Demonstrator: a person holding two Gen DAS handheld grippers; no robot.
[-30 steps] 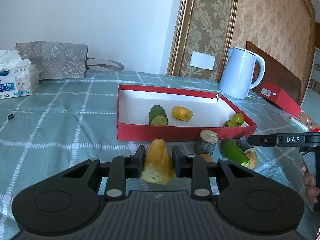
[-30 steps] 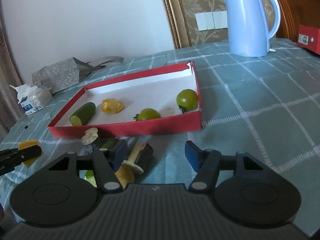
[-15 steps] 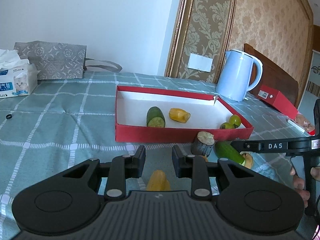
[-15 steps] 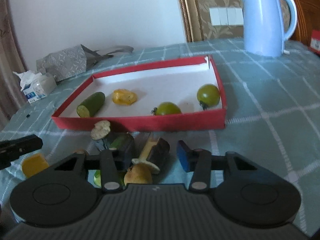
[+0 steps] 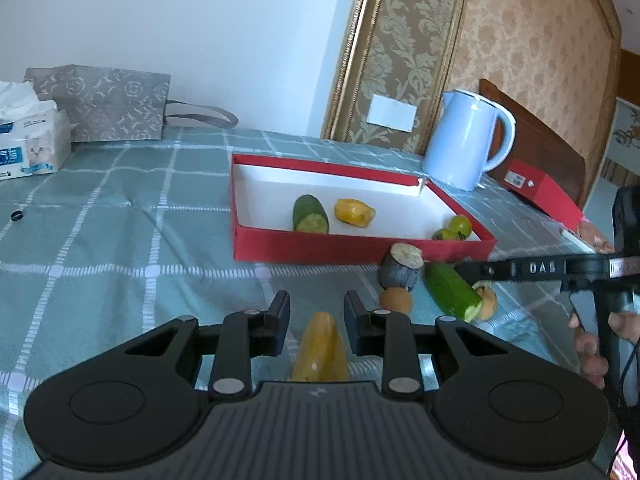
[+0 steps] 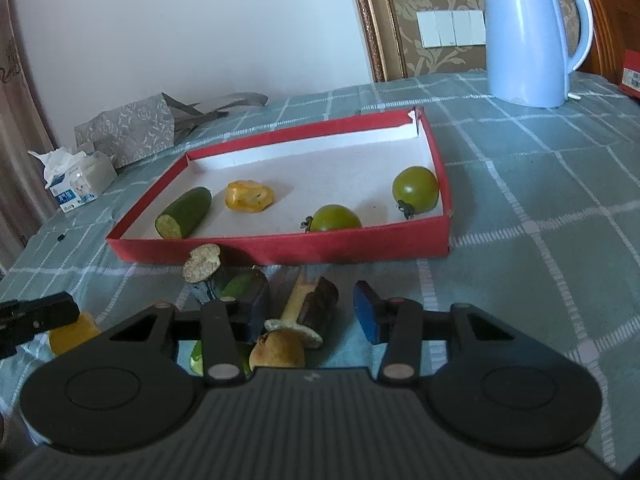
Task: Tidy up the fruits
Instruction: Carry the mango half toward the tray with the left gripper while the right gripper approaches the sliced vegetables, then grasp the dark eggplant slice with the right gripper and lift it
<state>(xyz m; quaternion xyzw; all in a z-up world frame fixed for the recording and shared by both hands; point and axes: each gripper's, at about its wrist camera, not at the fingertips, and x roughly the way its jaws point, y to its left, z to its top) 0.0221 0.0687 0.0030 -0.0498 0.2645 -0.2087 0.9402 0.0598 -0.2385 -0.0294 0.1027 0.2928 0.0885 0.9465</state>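
Left wrist view: left claw (image 5: 316, 316) is spread apart, and the yellow pepper chunk (image 5: 321, 350) lies on the desk (image 5: 120, 248) under the gap, long axis pointing ahead toward the red tray (image 5: 352, 246). A second ago it was clamped and lifted.

Right wrist view: right claw (image 6: 310, 312) is wide apart, now closer over the eggplant piece (image 6: 316, 306) and mushroom (image 6: 280, 346) between its fingers.

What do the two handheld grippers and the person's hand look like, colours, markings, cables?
The left gripper is matte black plastic with round grey rivets and black fingertip pads. The right gripper has the same black body but blue pads; its side bar carries white "DAS" lettering. A bare hand grips its black handle; no sleeve or cable is clearly visible.
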